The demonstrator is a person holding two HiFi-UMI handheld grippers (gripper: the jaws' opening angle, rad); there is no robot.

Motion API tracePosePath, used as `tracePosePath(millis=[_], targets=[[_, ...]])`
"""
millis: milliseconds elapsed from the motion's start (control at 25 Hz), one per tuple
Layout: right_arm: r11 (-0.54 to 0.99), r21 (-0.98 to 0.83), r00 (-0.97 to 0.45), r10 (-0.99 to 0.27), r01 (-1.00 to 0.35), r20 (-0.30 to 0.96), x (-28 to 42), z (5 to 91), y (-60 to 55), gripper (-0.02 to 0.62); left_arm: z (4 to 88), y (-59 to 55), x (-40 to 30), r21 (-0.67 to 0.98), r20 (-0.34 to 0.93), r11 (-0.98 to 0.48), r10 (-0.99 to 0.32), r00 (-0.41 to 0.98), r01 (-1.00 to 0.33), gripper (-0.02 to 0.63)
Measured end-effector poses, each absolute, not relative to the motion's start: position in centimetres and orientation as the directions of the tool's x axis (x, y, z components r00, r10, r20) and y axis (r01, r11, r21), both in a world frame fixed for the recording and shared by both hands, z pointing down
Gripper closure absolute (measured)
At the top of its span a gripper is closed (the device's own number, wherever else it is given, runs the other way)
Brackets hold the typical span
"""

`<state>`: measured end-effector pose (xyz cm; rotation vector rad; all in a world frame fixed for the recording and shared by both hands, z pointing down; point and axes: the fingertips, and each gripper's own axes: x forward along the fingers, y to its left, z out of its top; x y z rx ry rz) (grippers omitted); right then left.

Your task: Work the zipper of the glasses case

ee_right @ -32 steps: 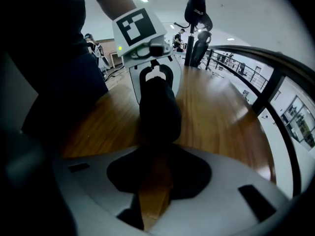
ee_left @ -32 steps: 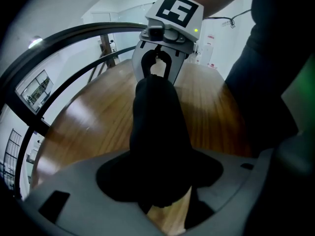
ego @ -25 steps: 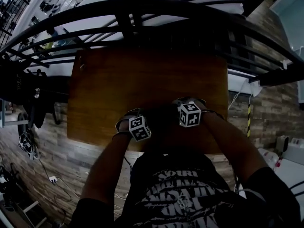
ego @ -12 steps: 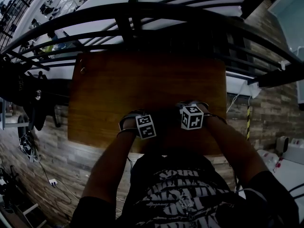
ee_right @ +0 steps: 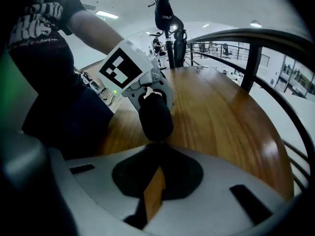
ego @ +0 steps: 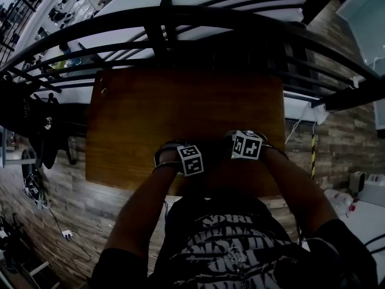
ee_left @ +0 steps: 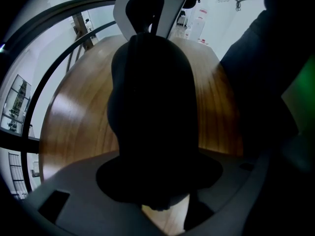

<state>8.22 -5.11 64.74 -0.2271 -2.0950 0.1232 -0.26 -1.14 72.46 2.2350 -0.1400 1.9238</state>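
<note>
Fingers of the left gripper [ee_left: 150, 97] stand wide apart and clamp the flanks of the glasses case [ee_right: 156, 121], whose dark rounded body fills the middle of the left gripper view. These jaws have just been closing a little, with the case between them. In the right gripper view the same hold shows just above centre: pale jaw parts sit on either side of the case's far end, and the case points down toward the camera.

The right gripper [ee_right: 157, 144] has its fingers pressed together. Their tips meet right at the near end of the case, at the centre of that view, and lower down only a sliver of wood shows between them. It is too dark and small there to tell whether a zipper pull is pinched between the tips.

In the head view the case is a dark patch at lower centre, between the left marker cube [ego: 191, 159] and the right marker cube [ego: 246, 144], over the near edge of the brown wooden table [ego: 180, 95]. The person's forearms [ego: 144, 209] run from the lower part of the frame up to the grippers, above a dark shirt [ego: 228, 245] with pale print. A dark curved railing [ego: 180, 14] arcs across the top of the frame beyond the table.
</note>
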Motion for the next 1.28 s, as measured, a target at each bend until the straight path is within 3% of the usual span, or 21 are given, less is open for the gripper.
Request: tracePosePath(millis=[520, 920, 1280], targets=[[0.964, -0.267, -0.525, 0.236, 0.018, 0.818, 8.1, 62.4, -4.3, 0.597, 72.5, -0.9, 0.0, 0.076, 0.993, -0.981, 0.059, 0.099, -0.179, 0.367], [0.83, -0.48, -0.665, 0.191, -0.283, 0.722, 4.9, 60.2, -5.1, 0.597, 72.5, -1.0, -0.5, 0.086, 0.987, -0.973, 0.054, 0.15, -0.215, 0.367], [0.813, -0.428, -0.575, 0.144, -0.396, 0.805, 6.1, 62.6, -5.0, 0.597, 71.3, -0.9, -1.4, -0.045, 0.962, -0.948, -0.125, 0.241, -0.314, 0.362]])
